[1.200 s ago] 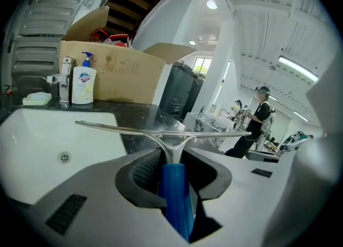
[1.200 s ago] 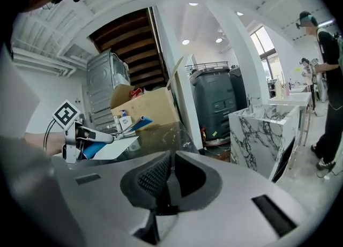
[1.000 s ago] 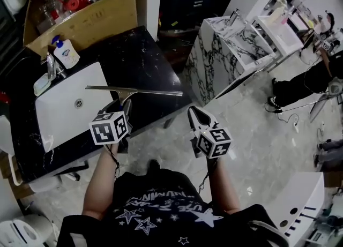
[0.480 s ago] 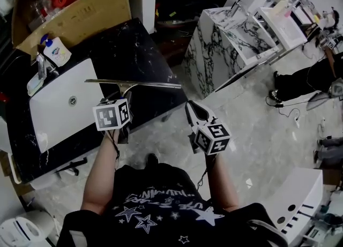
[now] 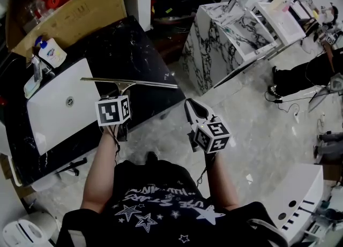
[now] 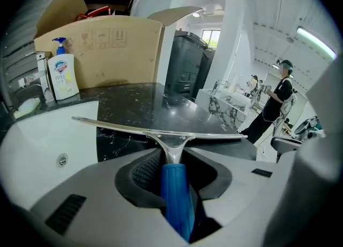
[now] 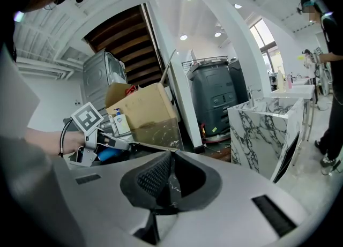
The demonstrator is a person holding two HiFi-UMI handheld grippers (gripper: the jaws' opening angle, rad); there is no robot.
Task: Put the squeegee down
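The squeegee point(image 5: 128, 82) has a long metal blade and a blue handle point(image 6: 177, 197). My left gripper point(image 5: 122, 101) is shut on that handle. The blade point(image 6: 161, 132) lies level, across the front of the black marble counter point(image 5: 134, 47), beside the white sink basin point(image 5: 53, 106). Whether the blade touches the counter I cannot tell. My right gripper point(image 5: 192, 107) hangs over the floor to the right of the counter. Its pads point(image 7: 161, 179) are together with nothing between them. From the right gripper view I see the left gripper point(image 7: 88, 133) and the blade point(image 7: 153, 147).
A soap bottle point(image 5: 49, 52) and a faucet point(image 5: 35, 69) stand behind the basin. An open cardboard box point(image 5: 69, 10) full of items sits at the counter's back. A marble-patterned vanity point(image 5: 225, 42) stands to the right, and a person point(image 5: 305, 80) farther right.
The left gripper has carried the squeegee forward and lower, toward the counter beside the basin. The right gripper has barely shifted.
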